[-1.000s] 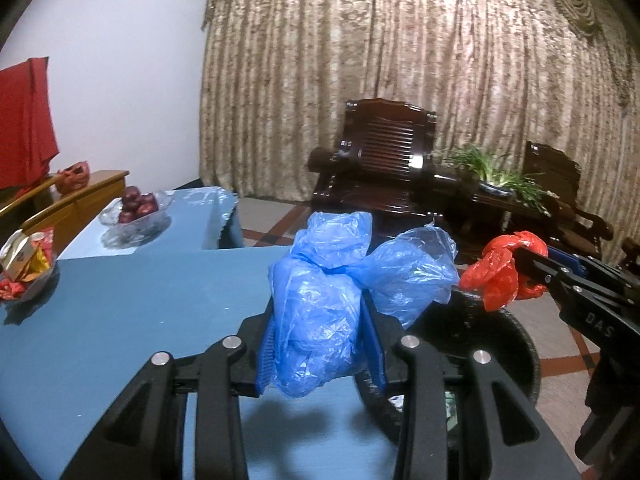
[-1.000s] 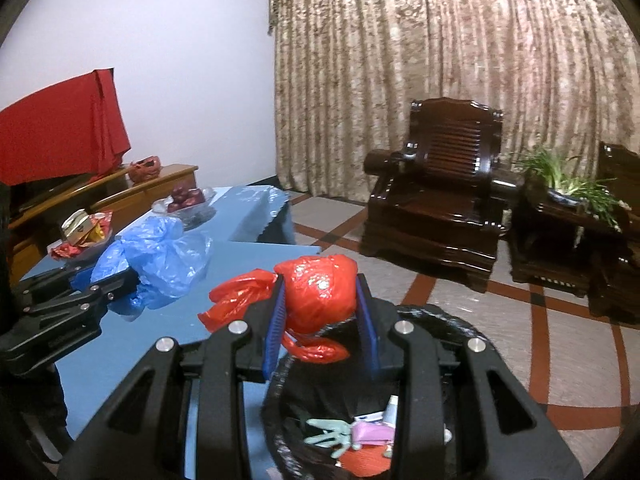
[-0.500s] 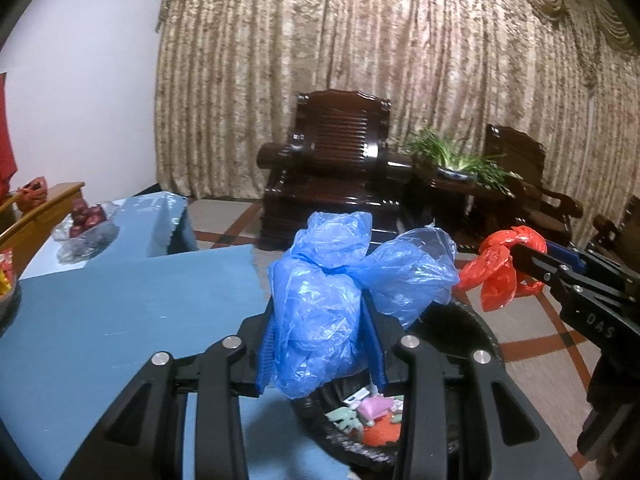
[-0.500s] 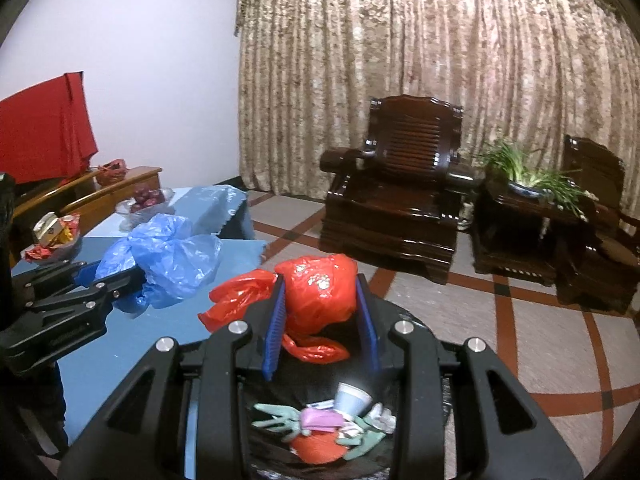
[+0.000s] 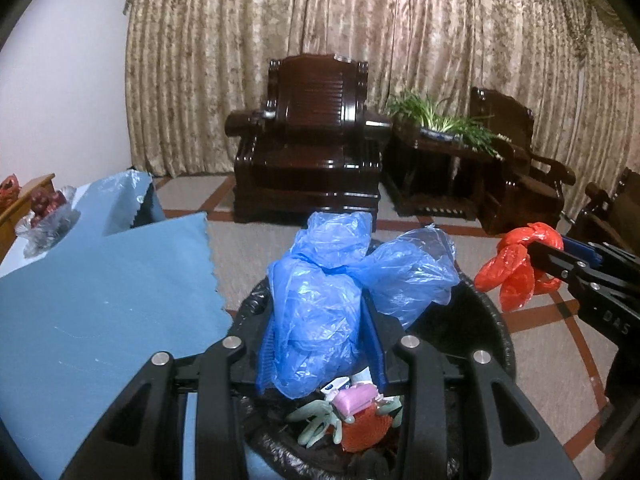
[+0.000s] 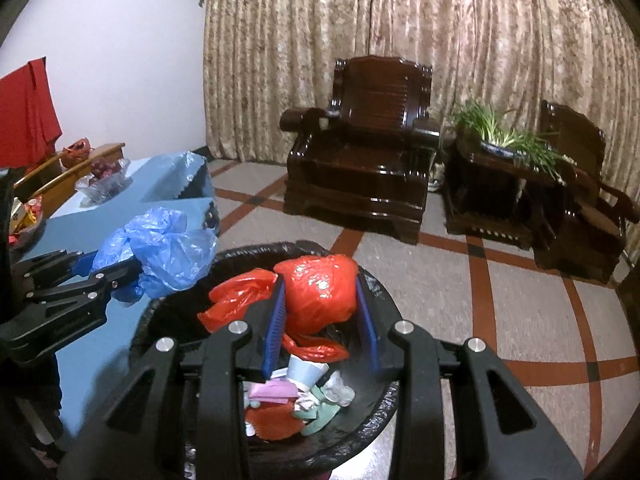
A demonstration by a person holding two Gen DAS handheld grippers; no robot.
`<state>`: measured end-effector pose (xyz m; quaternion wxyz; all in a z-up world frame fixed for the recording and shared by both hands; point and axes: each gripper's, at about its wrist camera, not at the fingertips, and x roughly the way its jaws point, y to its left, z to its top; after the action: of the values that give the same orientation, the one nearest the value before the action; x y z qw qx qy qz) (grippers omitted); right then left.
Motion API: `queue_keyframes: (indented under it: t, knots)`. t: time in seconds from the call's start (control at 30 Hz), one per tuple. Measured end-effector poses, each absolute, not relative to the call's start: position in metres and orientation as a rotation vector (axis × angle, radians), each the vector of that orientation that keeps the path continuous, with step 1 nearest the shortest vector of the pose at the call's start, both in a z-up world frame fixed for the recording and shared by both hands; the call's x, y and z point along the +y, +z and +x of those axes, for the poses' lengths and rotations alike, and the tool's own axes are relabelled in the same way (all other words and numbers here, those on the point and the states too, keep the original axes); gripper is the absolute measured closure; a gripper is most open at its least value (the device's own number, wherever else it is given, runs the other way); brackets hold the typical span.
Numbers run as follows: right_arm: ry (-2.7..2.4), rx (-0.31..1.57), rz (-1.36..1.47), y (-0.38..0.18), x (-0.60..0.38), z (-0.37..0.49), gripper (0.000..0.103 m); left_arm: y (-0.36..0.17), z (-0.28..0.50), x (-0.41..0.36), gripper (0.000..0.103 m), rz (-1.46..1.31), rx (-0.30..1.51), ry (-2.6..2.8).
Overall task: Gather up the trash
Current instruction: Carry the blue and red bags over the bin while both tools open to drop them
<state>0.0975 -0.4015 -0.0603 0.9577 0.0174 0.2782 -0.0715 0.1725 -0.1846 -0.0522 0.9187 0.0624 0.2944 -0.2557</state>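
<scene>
My left gripper [image 5: 320, 344] is shut on a crumpled blue plastic bag [image 5: 324, 300] and holds it above the black-lined trash bin [image 5: 496, 328]. My right gripper [image 6: 320, 320] is shut on a crumpled red plastic bag [image 6: 316, 292], also above the bin [image 6: 376, 292]. Each gripper shows in the other's view: the right one with the red bag [image 5: 516, 264] at the right, the left one with the blue bag [image 6: 164, 248] at the left. Inside the bin lie a paper cup [image 6: 304, 372], pink wrapper [image 6: 272, 390], pale green gloves and red scrap.
A table with a blue cloth [image 5: 100, 292] stands left of the bin, with a glass fruit bowl [image 6: 104, 184] at its far end. Dark wooden armchairs [image 6: 360, 152] and a side table with a green plant [image 6: 500, 136] stand before the curtain. Tiled floor lies to the right.
Both grippers, still holding their bags, have moved from the table side to above the bin. The bin's contents now show below the fingers.
</scene>
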Motion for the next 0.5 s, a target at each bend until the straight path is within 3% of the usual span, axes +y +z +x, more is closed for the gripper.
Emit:
queue_keyframes:
  t: [0.5]
  knots:
    - [-0.124,0.648,0.052,-0.113,-0.411,0.152,0.071,-0.094,0.212,-0.204,0.065,0.151,0.680,-0.503]
